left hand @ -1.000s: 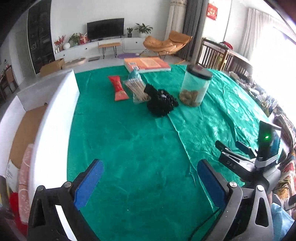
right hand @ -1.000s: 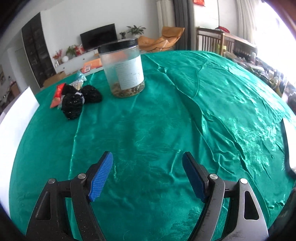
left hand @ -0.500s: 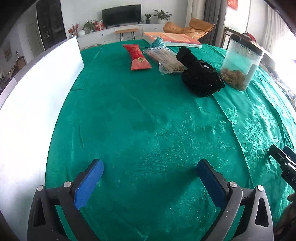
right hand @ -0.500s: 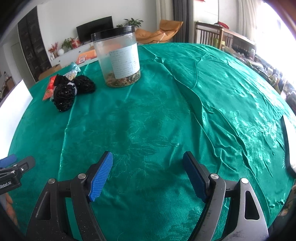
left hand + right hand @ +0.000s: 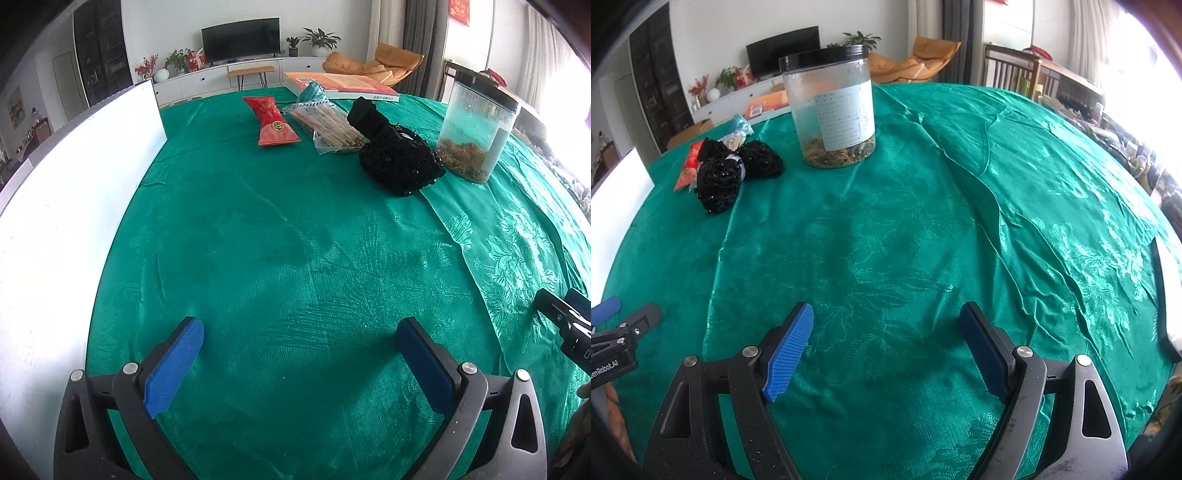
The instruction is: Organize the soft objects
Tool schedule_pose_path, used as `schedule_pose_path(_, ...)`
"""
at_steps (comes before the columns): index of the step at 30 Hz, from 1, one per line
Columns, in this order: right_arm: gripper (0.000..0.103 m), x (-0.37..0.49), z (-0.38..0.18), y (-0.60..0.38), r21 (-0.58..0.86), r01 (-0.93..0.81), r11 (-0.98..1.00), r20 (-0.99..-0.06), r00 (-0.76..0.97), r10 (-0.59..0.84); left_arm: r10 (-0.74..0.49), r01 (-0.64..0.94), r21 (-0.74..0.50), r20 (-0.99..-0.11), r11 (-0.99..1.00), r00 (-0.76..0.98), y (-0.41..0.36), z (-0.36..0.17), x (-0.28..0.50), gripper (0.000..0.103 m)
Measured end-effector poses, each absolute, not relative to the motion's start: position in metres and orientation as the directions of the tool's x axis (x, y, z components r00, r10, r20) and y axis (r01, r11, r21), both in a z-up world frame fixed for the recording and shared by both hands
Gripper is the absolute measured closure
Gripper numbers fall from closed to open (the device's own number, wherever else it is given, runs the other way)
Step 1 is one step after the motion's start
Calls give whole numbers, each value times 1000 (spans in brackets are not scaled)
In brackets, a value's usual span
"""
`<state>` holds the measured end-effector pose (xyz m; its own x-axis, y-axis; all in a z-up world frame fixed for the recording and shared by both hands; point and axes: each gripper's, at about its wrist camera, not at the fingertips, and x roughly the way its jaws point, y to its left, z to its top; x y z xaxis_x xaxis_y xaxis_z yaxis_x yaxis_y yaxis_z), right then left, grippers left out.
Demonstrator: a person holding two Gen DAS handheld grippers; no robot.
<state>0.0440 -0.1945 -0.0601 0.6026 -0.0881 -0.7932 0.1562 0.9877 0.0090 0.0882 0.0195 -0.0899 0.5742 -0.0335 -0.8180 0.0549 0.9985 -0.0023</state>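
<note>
We see the bench [image 5: 295, 240] under its green cloth [image 5: 923, 221] filling both views, bare across the middle. A white board [image 5: 55, 203] stands upright along its edge at nine o'clock in the left wrist view. Up at one o'clock there a clear jar [image 5: 476, 129] with a black lid stands upright, brownish bits in the bottom; in the right wrist view it sits at twelve o'clock. Just beside the jar lies the black beaded soft thing [image 5: 395, 162], slumped on the cloth, and we cannot tell whether it touches the jar. Behind it, at twelve o'clock, a flat orange book [image 5: 340, 85] lies at the far edge. A clear bag of sticks [image 5: 328, 125] touches the black bundle, and a red pouch [image 5: 273, 123] lies just beside the bag. Down at six o'clock we have the left hand-held gripper [image 5: 299, 354], spread wide over bare cloth. The right hand-held gripper [image 5: 886, 343] is opening, with only cloth between its jaws.
</note>
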Motion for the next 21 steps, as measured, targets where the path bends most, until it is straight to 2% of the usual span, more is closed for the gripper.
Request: schedule_pose_path(21, 17, 45, -60, -193, -1, 154, 988, -797, 597, -94, -35, 55, -3, -818, 998, 575, 20, -90, 88, 0)
